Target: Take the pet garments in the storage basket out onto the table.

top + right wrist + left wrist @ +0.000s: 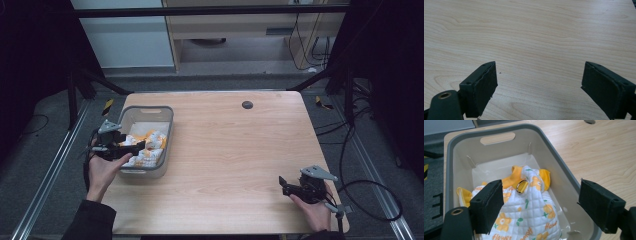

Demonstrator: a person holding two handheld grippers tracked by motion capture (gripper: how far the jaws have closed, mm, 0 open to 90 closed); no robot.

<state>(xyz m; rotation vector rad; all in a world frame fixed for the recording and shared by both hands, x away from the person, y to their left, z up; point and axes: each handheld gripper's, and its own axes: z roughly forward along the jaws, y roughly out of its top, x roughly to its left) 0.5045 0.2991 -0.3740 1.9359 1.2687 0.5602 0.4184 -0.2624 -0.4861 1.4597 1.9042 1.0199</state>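
Wooden table (pixel 225 150): one bin (pixel 167 125), one floral garment (pixel 150 145); left claw (pixel 540 202), right claw (pixel 539 87) both released

Quilted white garment (pixel 529 205) with yellow flowers and orange trim lies crumpled in my grey basket (pixel 564 173), metal snap up.

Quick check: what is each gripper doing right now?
Left gripper: open, holding nothing, poised over the floral garment in the grey bin.
Right gripper: open, holding nothing, above the table.
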